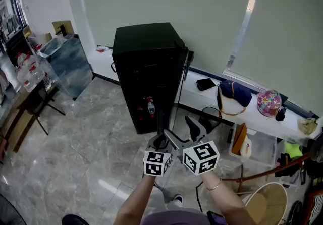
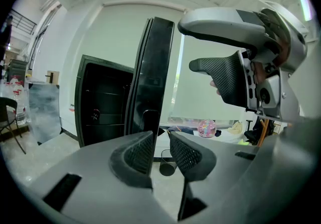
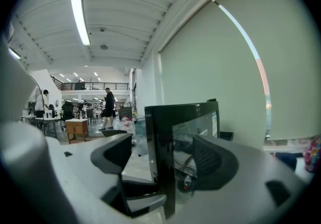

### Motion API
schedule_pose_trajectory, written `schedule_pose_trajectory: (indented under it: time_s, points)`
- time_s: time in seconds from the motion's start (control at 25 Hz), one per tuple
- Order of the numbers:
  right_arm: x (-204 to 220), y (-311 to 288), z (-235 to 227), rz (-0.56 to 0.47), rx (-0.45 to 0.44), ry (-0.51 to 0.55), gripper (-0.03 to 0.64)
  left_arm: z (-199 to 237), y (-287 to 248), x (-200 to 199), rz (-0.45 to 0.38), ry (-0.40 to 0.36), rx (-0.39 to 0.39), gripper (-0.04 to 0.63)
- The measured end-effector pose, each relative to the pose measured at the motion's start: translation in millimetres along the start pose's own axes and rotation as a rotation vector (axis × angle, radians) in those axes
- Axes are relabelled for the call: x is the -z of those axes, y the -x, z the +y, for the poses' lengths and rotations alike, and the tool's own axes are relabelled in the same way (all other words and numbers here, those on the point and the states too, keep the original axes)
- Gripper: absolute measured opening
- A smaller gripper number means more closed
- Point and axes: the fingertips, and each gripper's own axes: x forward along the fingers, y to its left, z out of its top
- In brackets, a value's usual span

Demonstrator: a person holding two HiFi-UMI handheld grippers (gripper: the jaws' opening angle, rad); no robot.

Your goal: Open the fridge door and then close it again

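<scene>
Between the jaws of my right claw (image 3: 163, 142), spread wide, stands the free edge of the fridge door (image 3: 160, 117): dark frame, with what looks like a glass panel behind it. Pads aren't clamped on it; can't tell if either one touches. Left claw (image 2: 160, 140) is at a narrow gap with nothing in it, held just beside the right one and pointing at the same edge. Door stands well out from the fridge (image 1: 144, 62), which sits on the floor by the wall with its interior exposed.

Handling guess: tall rigid slab on hinges, some weight, glossy, so pads may slide on the face. If the front is glass, no hard squeeze and no knocks. Best purchase is the thick frame at the free edge, far from the hinge for leverage. For closing, a flat push on that frame should do; expect the seal to pull it in at the end.
</scene>
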Motion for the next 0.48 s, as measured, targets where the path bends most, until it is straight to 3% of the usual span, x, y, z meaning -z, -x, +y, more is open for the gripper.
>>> schedule_pose_trajectory:
  time_s: [0.48]
  points:
    - [-8.3, -39.8, 3.1, 0.031, 0.013, 0.042, 0.380, -8.7, -2.7, 1.1, -0.004, -0.040, 0.042, 0.095]
